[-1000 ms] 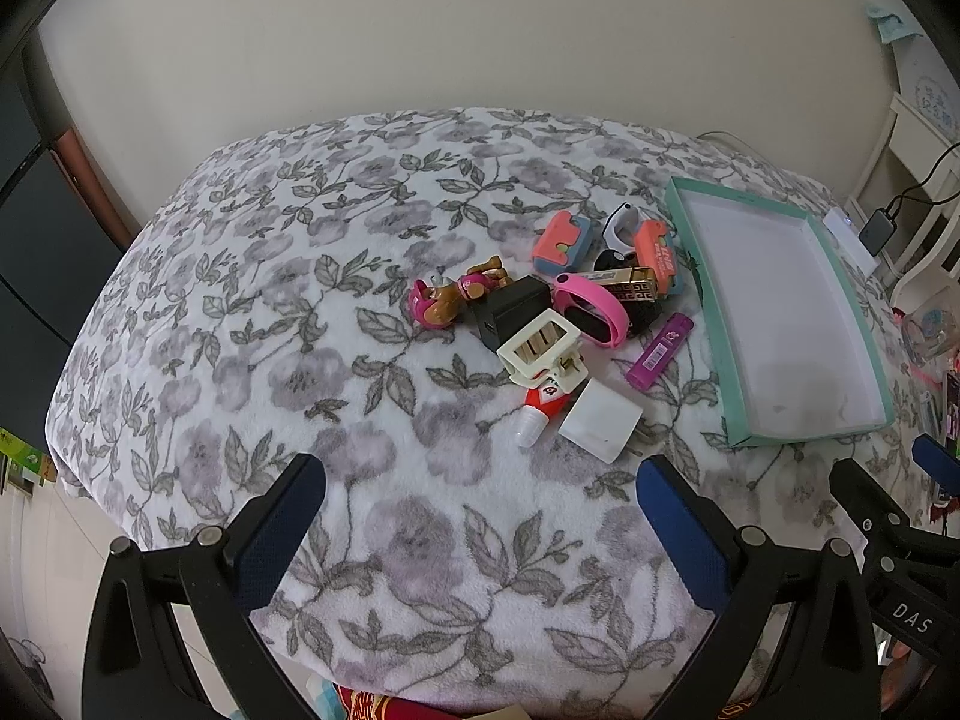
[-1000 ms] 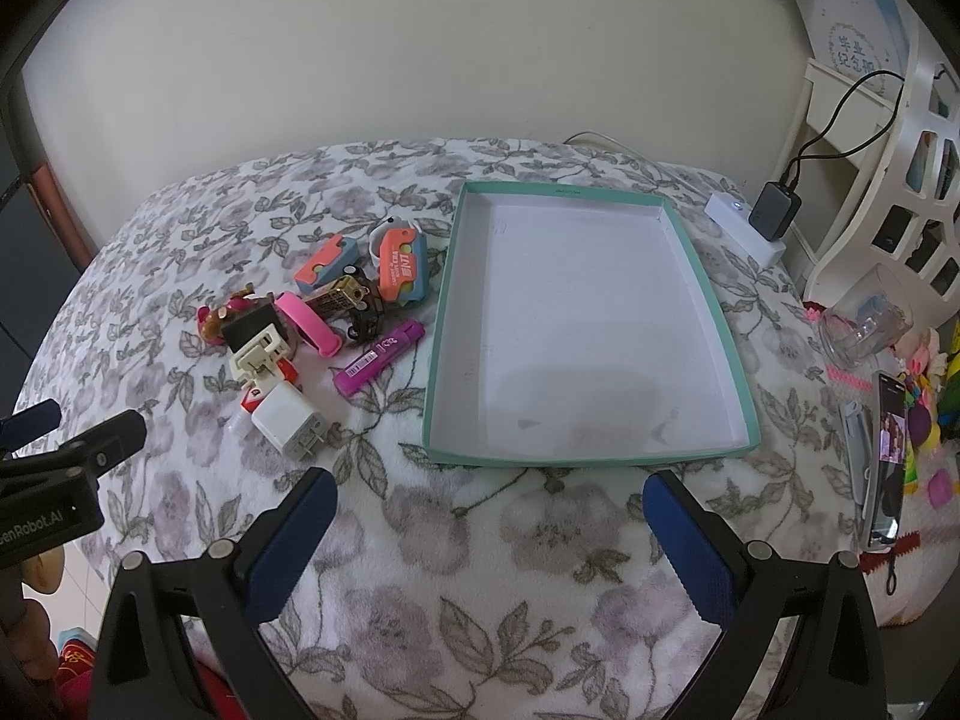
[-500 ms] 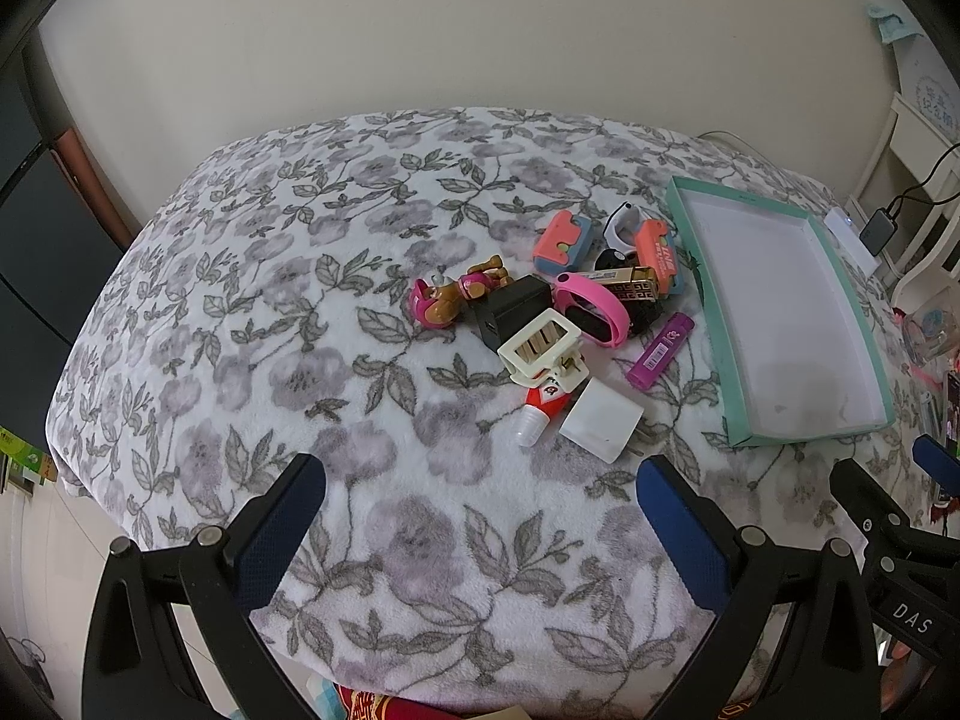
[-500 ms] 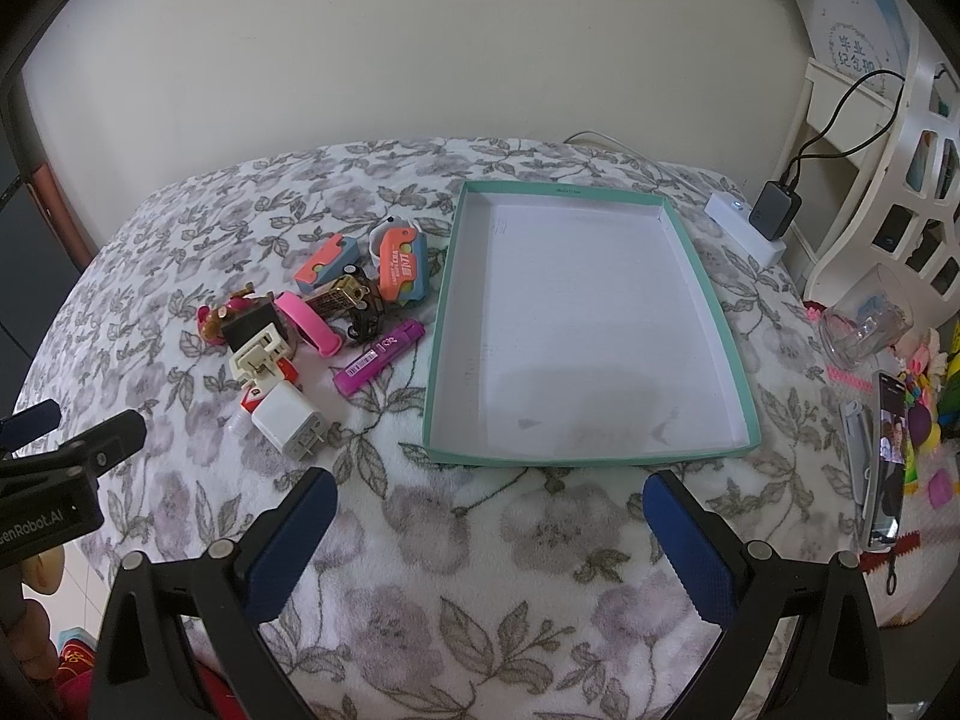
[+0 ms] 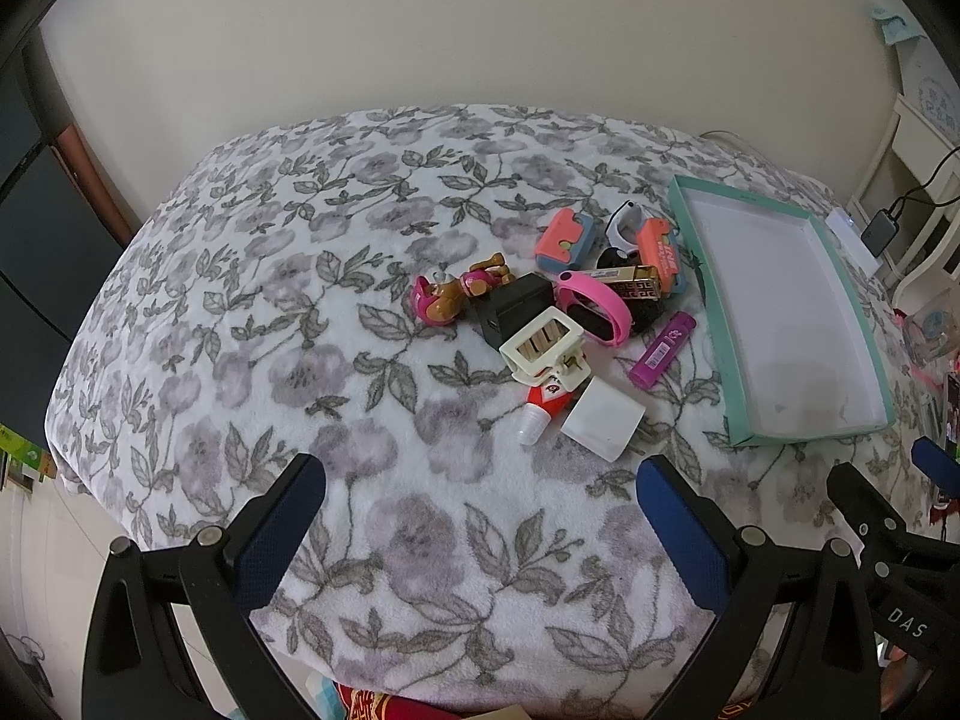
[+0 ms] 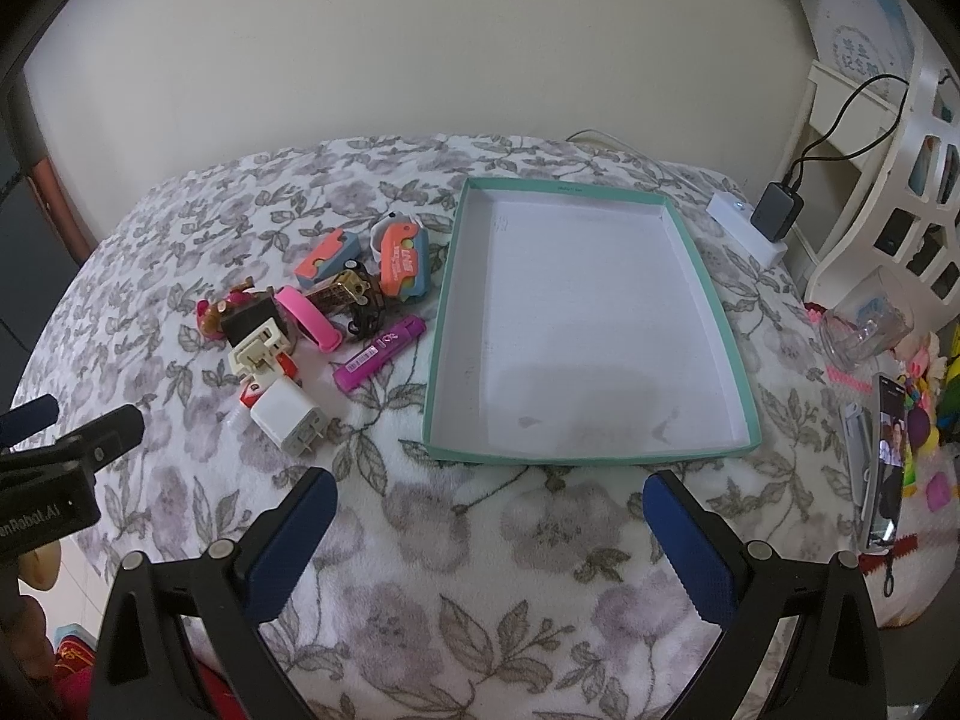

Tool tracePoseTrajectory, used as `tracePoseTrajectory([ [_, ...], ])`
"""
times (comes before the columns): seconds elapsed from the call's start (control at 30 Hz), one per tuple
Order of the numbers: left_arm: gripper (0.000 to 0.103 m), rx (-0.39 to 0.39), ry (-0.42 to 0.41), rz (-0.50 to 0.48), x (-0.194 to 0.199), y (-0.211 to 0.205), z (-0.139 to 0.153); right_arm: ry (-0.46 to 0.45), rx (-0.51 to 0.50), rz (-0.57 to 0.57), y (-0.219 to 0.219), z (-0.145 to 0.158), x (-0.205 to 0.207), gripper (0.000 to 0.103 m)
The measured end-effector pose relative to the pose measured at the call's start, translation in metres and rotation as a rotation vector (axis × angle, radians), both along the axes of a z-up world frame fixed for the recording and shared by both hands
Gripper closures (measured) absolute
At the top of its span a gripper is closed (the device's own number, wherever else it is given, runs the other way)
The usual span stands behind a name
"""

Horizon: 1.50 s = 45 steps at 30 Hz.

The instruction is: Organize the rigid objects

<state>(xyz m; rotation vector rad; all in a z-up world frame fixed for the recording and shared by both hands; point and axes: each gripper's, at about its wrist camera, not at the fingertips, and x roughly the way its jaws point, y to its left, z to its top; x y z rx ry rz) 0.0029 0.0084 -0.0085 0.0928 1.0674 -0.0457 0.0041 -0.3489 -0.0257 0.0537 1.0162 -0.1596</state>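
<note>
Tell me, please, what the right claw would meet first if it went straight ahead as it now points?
Probably the near rim of the tray, which lies right ahead of the open right claw; only blanket lies between, though depth is uncertain.

Teal-rimmed tray (image 6: 443,324), white inside, nothing in it, lies flat on floral bed cover. Small items heaped just left of it.

Purple tube (image 6: 378,353) lies flat, angled, nearest the tray's left wall. White charger block (image 6: 288,420) at near end of heap, prongs toward the camera; red-and-white tube (image 5: 543,403) touching it. Cream clip (image 5: 543,345) leans on black cube (image 5: 516,307). Pink band (image 5: 594,306) curls over a gold-patterned case (image 5: 636,288). Two coral-and-blue blocks (image 5: 565,239) (image 5: 660,252) at far end. Pink-and-brown toy figure (image 5: 450,295) at left edge.
</note>
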Motion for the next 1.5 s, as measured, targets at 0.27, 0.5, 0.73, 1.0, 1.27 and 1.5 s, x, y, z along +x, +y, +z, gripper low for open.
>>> tracePoseTrajectory([
  [0.27,0.0,0.036,0.042,0.082,0.041,0.009,0.022,0.001,0.001,0.051,0.002,0.024,0.027,0.0],
  [0.5,0.0,0.079,0.104,0.208,0.092,0.018,0.025,0.003,0.043,0.081,0.019,0.043,0.076,0.0],
  [0.73,0.0,0.116,0.226,0.31,0.112,0.021,-0.015,0.099,0.095,0.098,0.035,0.01,0.113,0.0],
  [1.0,0.0,0.088,0.288,0.402,0.116,0.034,-0.049,0.208,0.102,0.126,0.049,-0.041,0.13,0.0],
  [1.27,0.0,0.043,0.412,0.483,0.109,0.061,-0.088,0.249,0.082,0.201,0.071,-0.071,0.125,0.002],
  [1.5,0.0,-0.002,0.439,0.506,0.107,0.071,-0.095,0.259,0.056,0.284,0.092,-0.08,0.121,0.002],
])
